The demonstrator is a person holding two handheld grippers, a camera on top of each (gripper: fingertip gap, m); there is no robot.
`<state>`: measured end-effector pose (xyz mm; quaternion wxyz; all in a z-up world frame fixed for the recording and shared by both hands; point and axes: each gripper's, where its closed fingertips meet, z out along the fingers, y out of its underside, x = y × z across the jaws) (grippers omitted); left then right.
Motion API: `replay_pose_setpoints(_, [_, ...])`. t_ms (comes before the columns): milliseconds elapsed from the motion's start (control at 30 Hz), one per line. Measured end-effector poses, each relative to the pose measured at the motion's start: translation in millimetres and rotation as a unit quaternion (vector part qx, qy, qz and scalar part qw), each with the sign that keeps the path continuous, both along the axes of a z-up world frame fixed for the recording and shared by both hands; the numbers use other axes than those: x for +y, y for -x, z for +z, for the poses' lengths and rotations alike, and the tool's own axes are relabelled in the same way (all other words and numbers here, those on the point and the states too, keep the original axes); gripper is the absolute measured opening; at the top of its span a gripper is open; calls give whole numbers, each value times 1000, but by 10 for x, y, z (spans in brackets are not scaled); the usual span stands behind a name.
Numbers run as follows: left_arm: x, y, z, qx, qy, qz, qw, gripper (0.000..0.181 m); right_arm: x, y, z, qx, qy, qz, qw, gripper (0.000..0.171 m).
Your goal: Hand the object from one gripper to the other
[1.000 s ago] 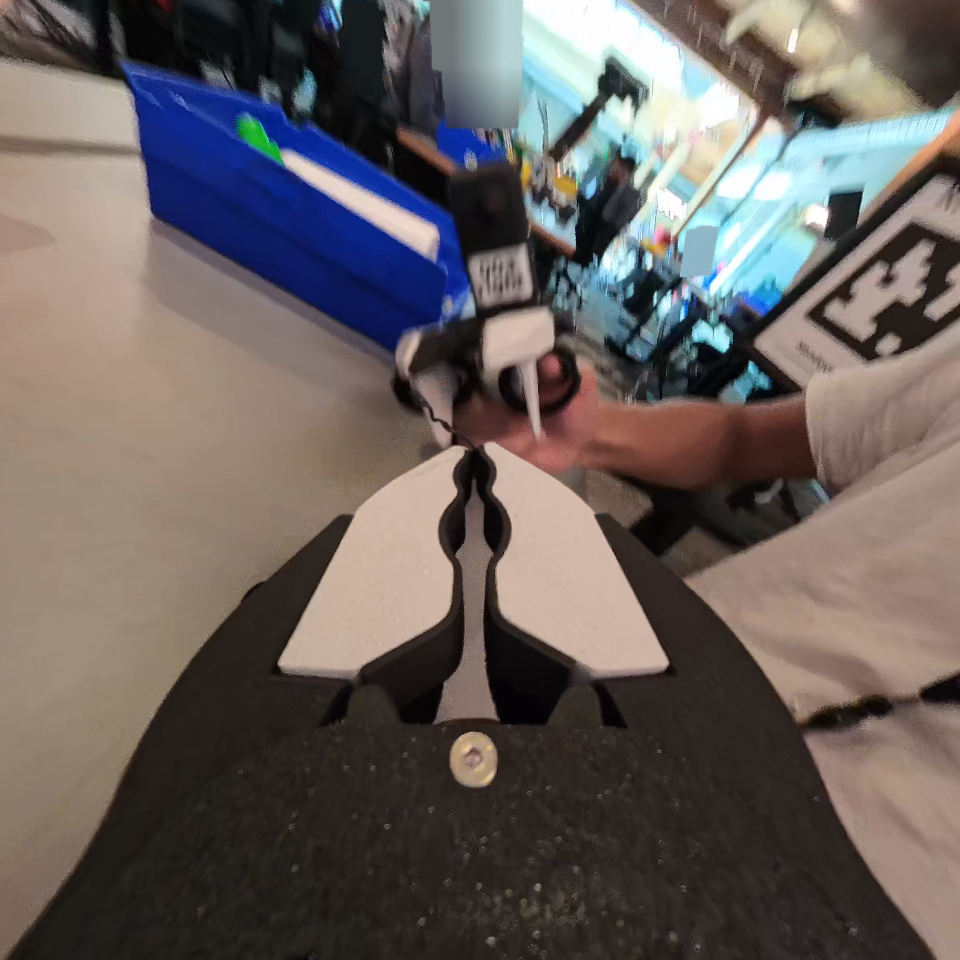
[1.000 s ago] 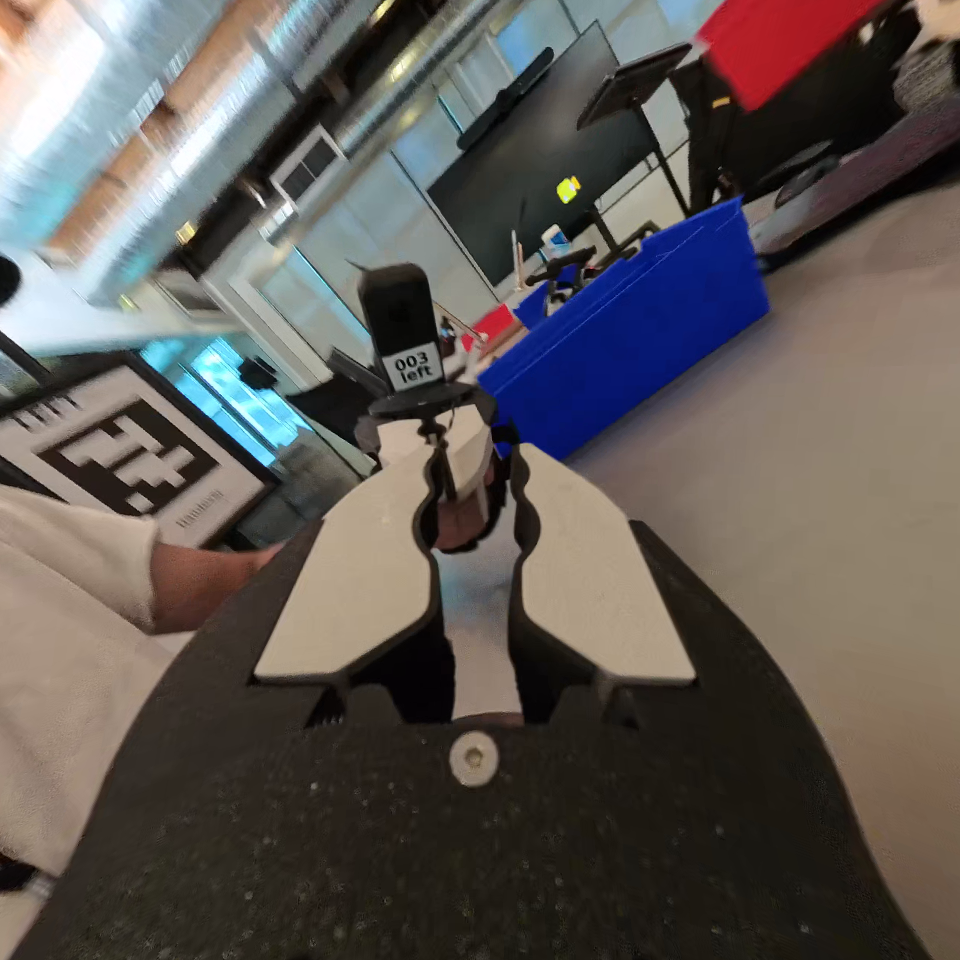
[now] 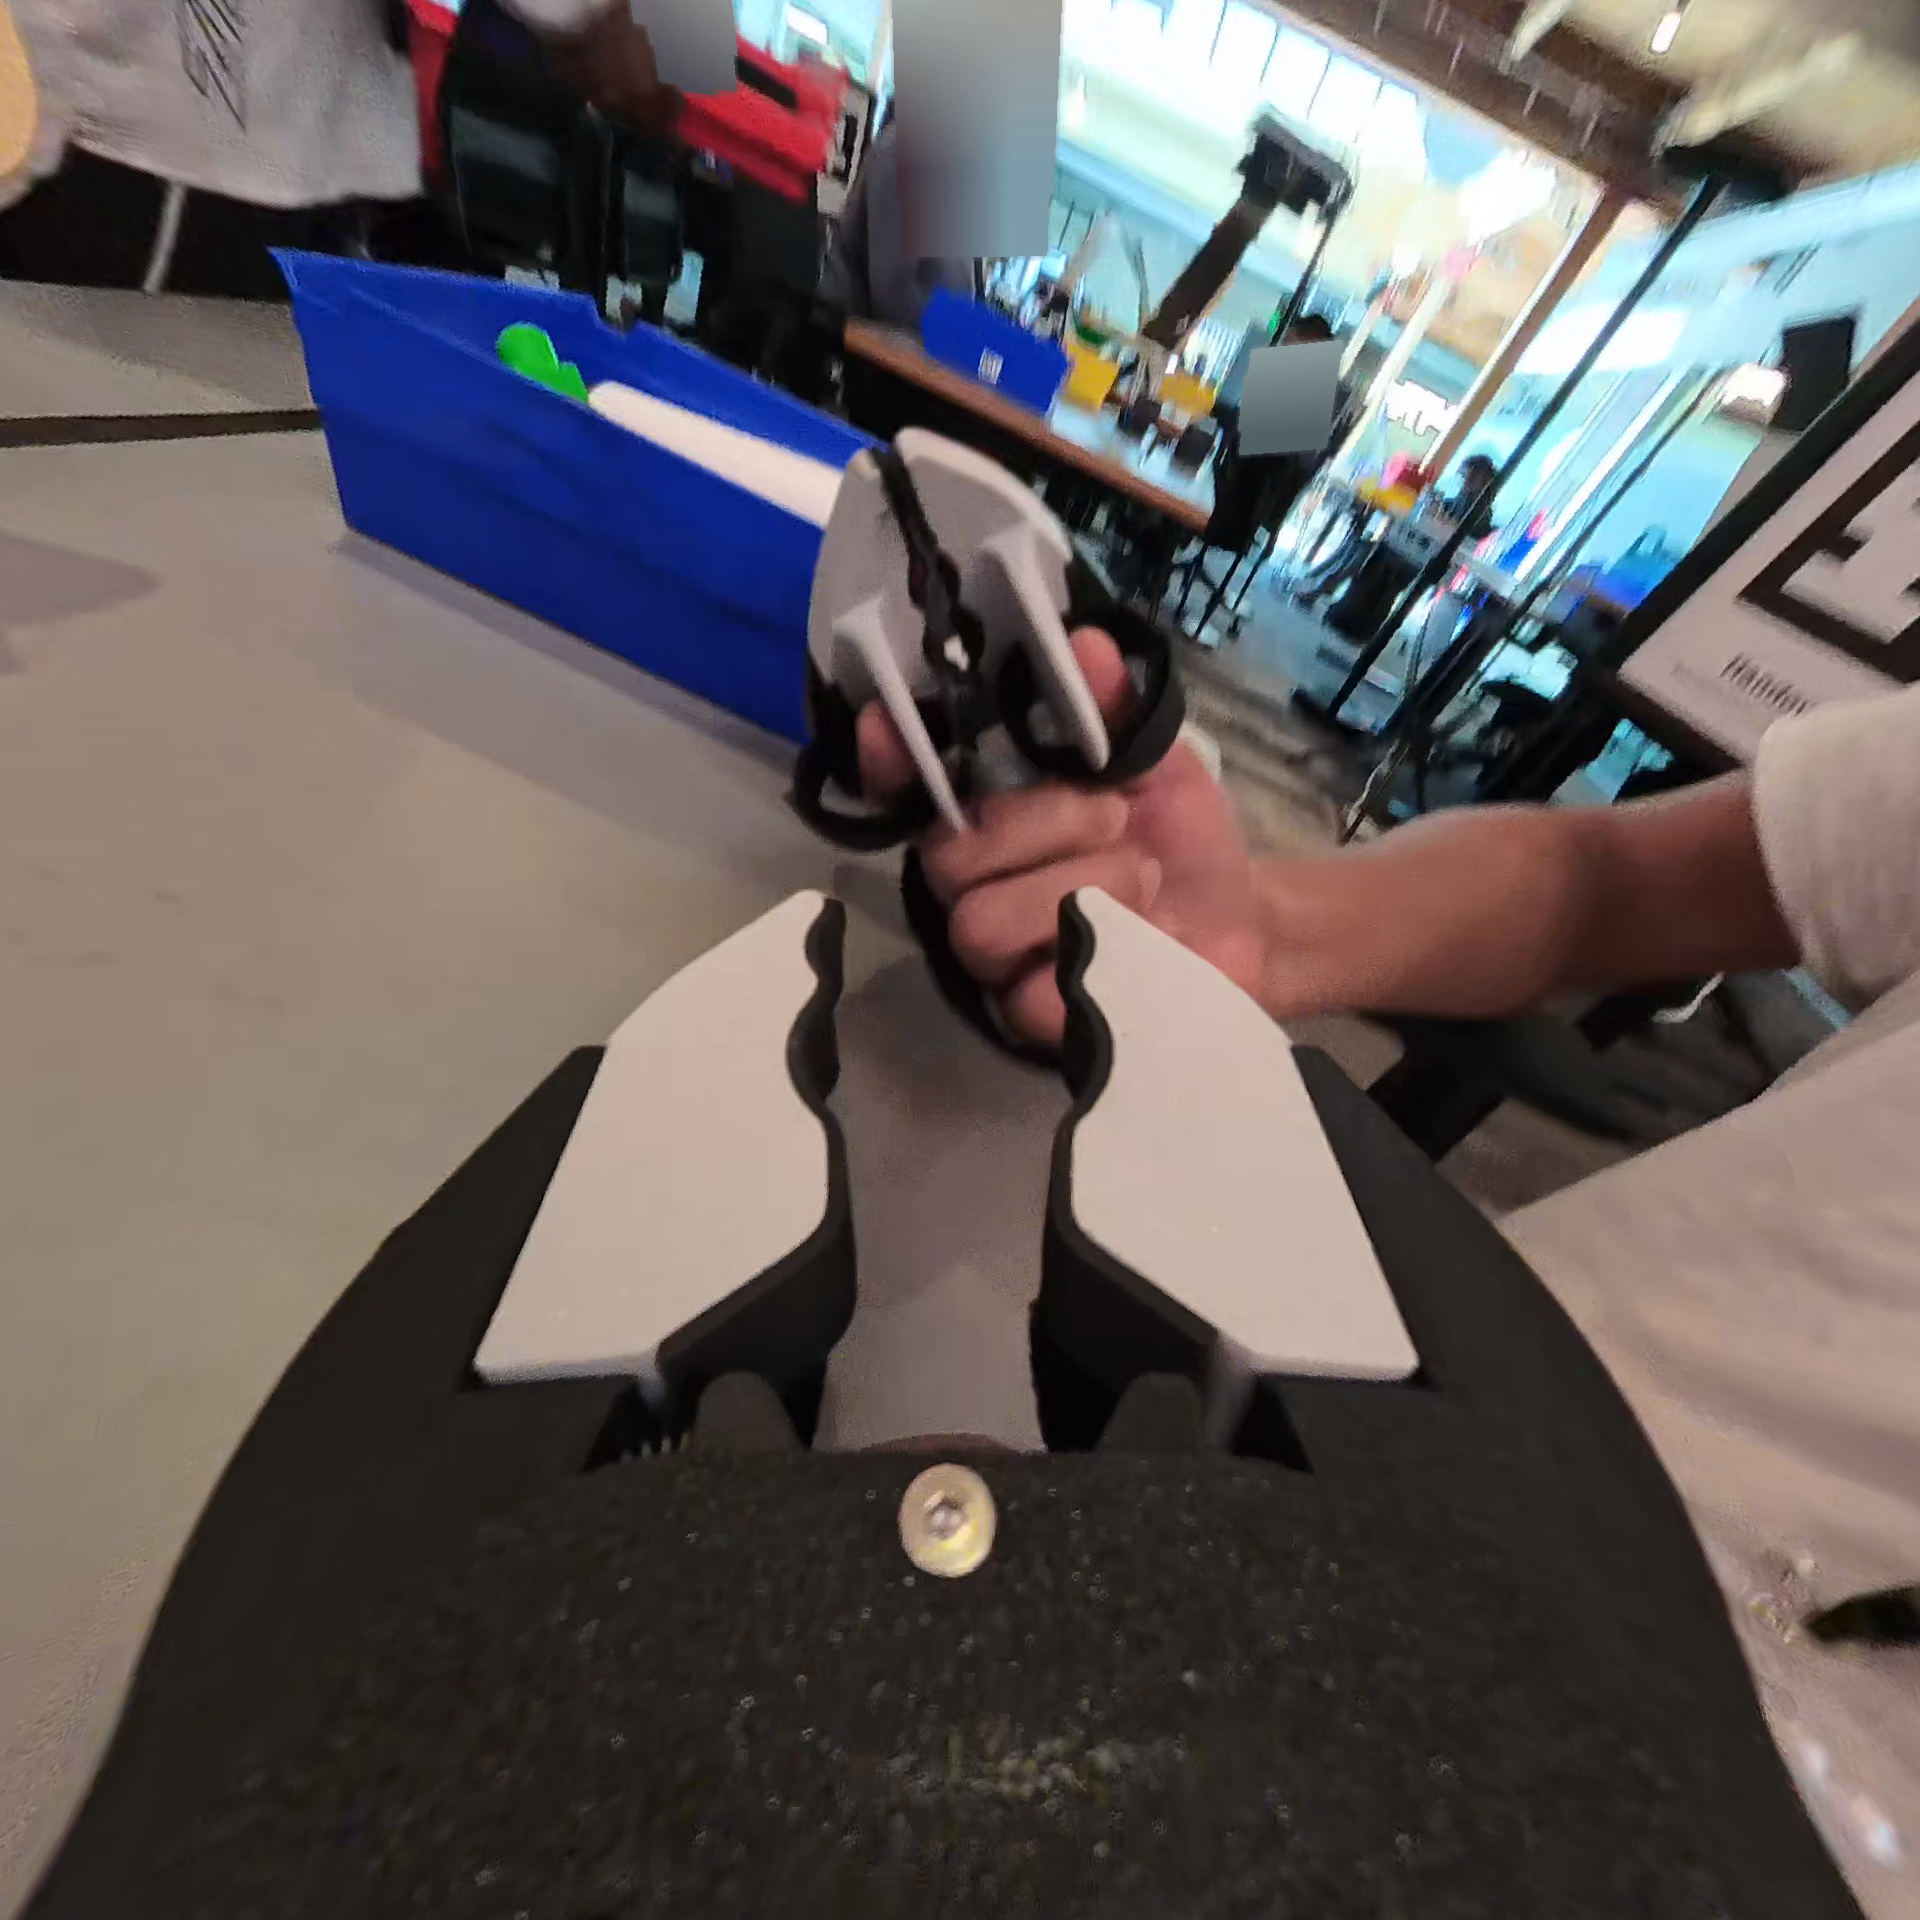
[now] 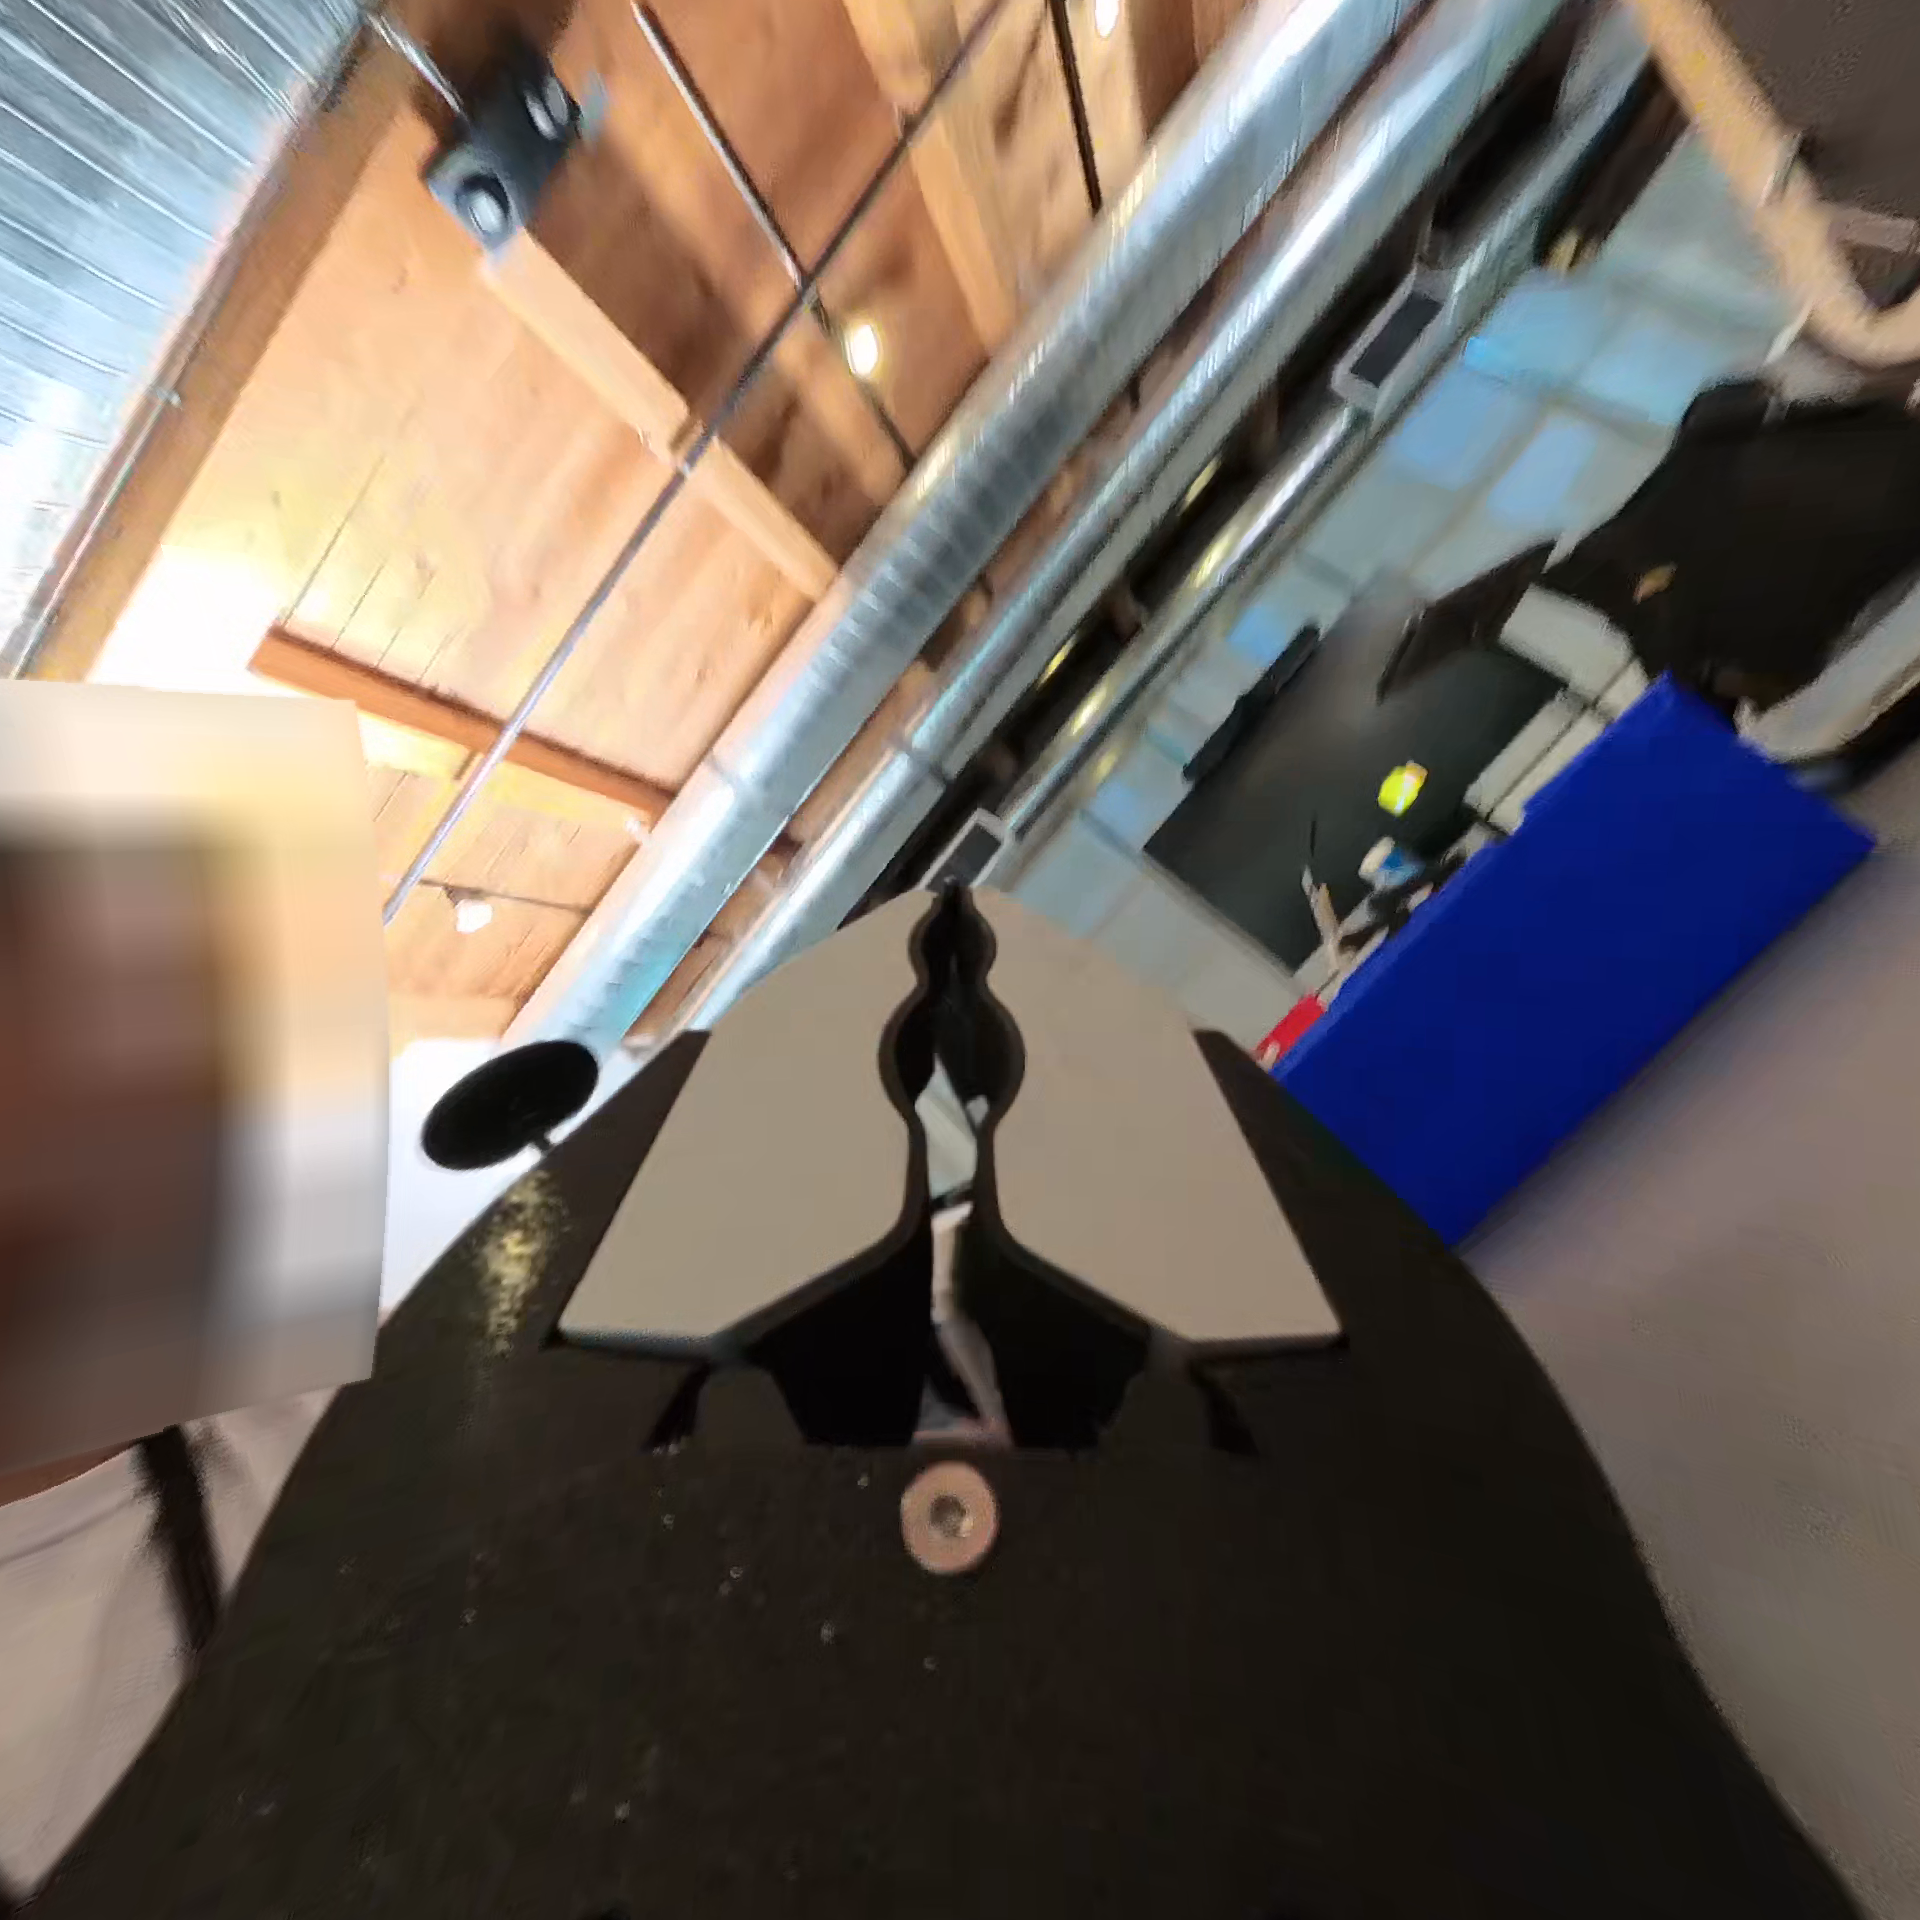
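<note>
Left gripper [image 3: 945, 914]: fingers spread, nothing between them, near side of blue bin [image 3: 540, 499]. Right gripper [image 4: 951, 899]: fingers pressed together, raised just right of the bin. Task's object: cannot be made out between them.

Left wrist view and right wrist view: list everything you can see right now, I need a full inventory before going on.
bin: one, blue, on the table beyond the grippers
green item: one, inside the bin
white item: one, inside the bin, beside the green item
table: one, pale grey, under everything
marker board: one, black and white, far right
ducts: several, silver, along the wooden ceiling
thin black object: one, pinched at the right gripper's tips, too small to identify
hand: one, holding the right gripper's handle
right gripper: white fingers, shut, pointing up
left gripper: white fingers, open, holding nothing
</note>
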<state>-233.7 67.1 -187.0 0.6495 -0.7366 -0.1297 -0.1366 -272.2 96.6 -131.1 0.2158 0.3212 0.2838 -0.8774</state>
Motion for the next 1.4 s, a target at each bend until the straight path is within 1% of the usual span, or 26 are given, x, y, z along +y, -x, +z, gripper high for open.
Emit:
replay_pose_setpoints(33, [29, -12, 42, -12, -15, 5, 1000, 39, -12, 0, 20, 7, 4, -18, 1000, 0])
replay_pose_setpoints(100, [60, -3, 130, -30, -42, 23, 998, 38, -93, -55, 72, 23, 13, -7, 1000, 0])
replay_pose_setpoints(167, [43, 51, 215, -51, -74, 48, 995, 34, -143, -73, 73, 25, 20, -10, 999, 0])
replay_pose_setpoints(233, [35, 37, 240, -85, -94, 36, 991, 28, -172, -77, 61, 20, 32, -7, 999, 1])
replay_pose_setpoints(300, [38, 27, 208, -111, -95, 23, 989, 27, -201, -66, 43, 16, 34, -7, 999, 1])
replay_pose_setpoints(367, [37, 21, 196, -117, -97, 15, 988, 23, -234, -54, 16, 13, 31, -3, 999, 1])
replay_pose_setpoints(400, [33, 27, 201, -113, -98, 16, 989, 19, -240, -41, 3, 9, 32, -2, 999, 1])
replay_pose_setpoints(433, [29, 13, 202, -105, -96, 12, 990, 9, -244, -36, -5, 8, 32, 0, 999, 1])
replay_pose_setpoints(467, [28, -3, 186, -96, -86, 8, 992, 2, -252, -37, -12, 8, 30, 3, 1000, 1])
replay_pose_setpoints(567, [2, 22, 143, -82, -61, 16, 995, 1, -283, -36, -37, 1, 22, 18, 1000, 1])
replay_pose_setpoints(633, [-37, 90, 86, -71, -37, 30, 996, 0, -307, 6, -104, -9, -14, 18, 1000, 3])
replay_pose_setpoints(667, [-66, 134, 48, -64, -20, 38, 997, 0, -318, 33, -159, -10, -47, 14, 999, 5])
replay_pose_setpoints(733, [-152, 272, -61, -37, 27, 71, 996, 0, -337, 109, -324, -8, -156, -13, 988, 18])
replay_pose_setpoints(767, [-209, 350, -118, -15, 55, 91, 994, 0, -327, 132, -392, 10, -220, -38, 975, 27])
replay_pose_setpoints(800, [-275, 442, -186, 11, 88, 116, 989, 0, -312, 155, -450, 33, -285, -69, 955, 32])
replay_pose_setpoints(833, [-340, 523, -252, 37, 123, 138, 982, 0, -302, 172, -514, 60, -356, -100, 927, 40])
replay_pose_setpoints(867, [-396, 591, -298, 65, 152, 156, 974, 0, -297, 176, -571, 93, -424, -129, 891, 46])
replay_pose_setpoints(933, [-476, 691, -366, 107, 199, 184, 957, 0, -284, 177, -651, 167, -542, -195, 800, 52])
replay_pose_setpoints(1000, [-489, 712, -419, 124, 228, 188, 947, 0, -307, 137, -693, 242, -624, -241, 703, 51])
replay_pose_setpoints(1067, [-478, 699, -476, 133, 250, 183, 941, 0, -382, 56, -800, 318, -692, -240, 602, 49])
replay_pose_setpoints(1133, [-438, 649, -497, 144, 254, 172, 941, 0, -389, 68, -902, 359, -742, -250, 508, 50])
replay_pose_setpoints(1200, [-400, 608, -503, 138, 254, 165, 943, 0, -393, 99, -956, 391, -767, -269, 433, 49])
replay_pose_setpoints(1233, [-387, 593, -508, 133, 255, 163, 944, 0, -394, 116, -950, 407, -770, -286, 400, 45])
replay_pose_setpoints(1333, [-362, 558, -529, 141, 261, 154, 942, 1, -411, 133, -862, 454, -762, -341, 312, 31])
replay_pose_setpoints(1400, [-346, 527, -549, 147, 268, 144, 941, 0, -431, 132, -858, 476, -757, -352, 275, 25])
